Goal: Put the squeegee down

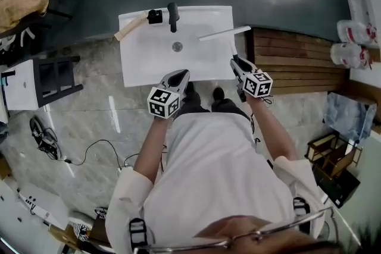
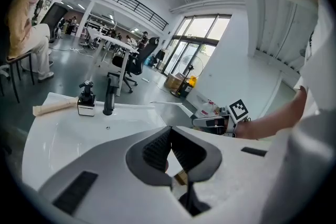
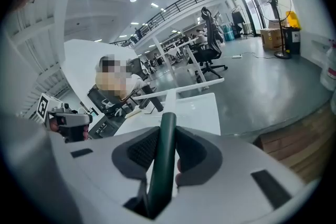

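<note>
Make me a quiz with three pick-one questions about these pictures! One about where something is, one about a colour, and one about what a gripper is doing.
1. Where does the black tap stand?
A) at the far edge of the sink
B) on the floor
C) on the wooden planks

2. What colour is the handle of the squeegee?
A) red
B) dark green
C) yellow

3. What is the right gripper doing?
A) hanging empty
B) gripping the squeegee
C) holding a soap bottle

Answers:
1 A: the tap rises from the rim farthest from the person.
2 B: the right gripper view shows a dark green handle.
3 B: the handle sits clamped between its jaws.
</note>
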`<state>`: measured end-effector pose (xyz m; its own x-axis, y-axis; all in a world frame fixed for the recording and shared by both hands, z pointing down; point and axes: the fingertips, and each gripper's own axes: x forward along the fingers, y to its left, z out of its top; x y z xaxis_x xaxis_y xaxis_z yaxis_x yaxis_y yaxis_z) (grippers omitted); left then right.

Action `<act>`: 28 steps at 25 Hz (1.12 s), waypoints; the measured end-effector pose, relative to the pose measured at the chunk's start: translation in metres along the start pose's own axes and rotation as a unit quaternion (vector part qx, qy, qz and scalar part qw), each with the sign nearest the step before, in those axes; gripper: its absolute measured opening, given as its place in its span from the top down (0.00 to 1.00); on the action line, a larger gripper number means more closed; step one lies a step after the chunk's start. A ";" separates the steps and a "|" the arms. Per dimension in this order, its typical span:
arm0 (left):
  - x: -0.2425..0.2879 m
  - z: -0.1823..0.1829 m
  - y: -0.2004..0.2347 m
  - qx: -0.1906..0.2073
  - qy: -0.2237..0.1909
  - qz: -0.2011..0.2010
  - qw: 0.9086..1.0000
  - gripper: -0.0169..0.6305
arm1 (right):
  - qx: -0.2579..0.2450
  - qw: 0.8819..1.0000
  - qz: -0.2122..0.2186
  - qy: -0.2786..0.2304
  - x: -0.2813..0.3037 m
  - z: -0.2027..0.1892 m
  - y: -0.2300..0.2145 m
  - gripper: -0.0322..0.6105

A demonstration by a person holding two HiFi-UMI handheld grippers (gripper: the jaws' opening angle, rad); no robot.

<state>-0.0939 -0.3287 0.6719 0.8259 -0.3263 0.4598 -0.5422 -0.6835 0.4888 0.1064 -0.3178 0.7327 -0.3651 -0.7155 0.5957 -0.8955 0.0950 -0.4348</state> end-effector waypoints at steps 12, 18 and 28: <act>0.021 -0.014 0.010 -0.004 0.035 -0.039 0.999 0.97 | -0.026 0.998 -0.033 0.047 0.067 -0.007 -0.026 0.79; 0.028 -0.021 0.012 -0.005 0.045 -0.046 0.998 0.97 | -0.052 0.995 -0.035 0.081 0.104 -0.017 -0.037 0.79; 0.026 -0.026 0.026 -0.023 0.049 -0.034 0.998 0.97 | -0.064 0.992 -0.050 0.091 0.146 -0.011 -0.054 0.79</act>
<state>-0.0911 -0.3380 0.7159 0.8429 -0.2128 0.4942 -0.4942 -0.6697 0.5544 0.0984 -0.4202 0.8508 -0.3027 -0.5896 0.7489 -0.9503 0.1264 -0.2846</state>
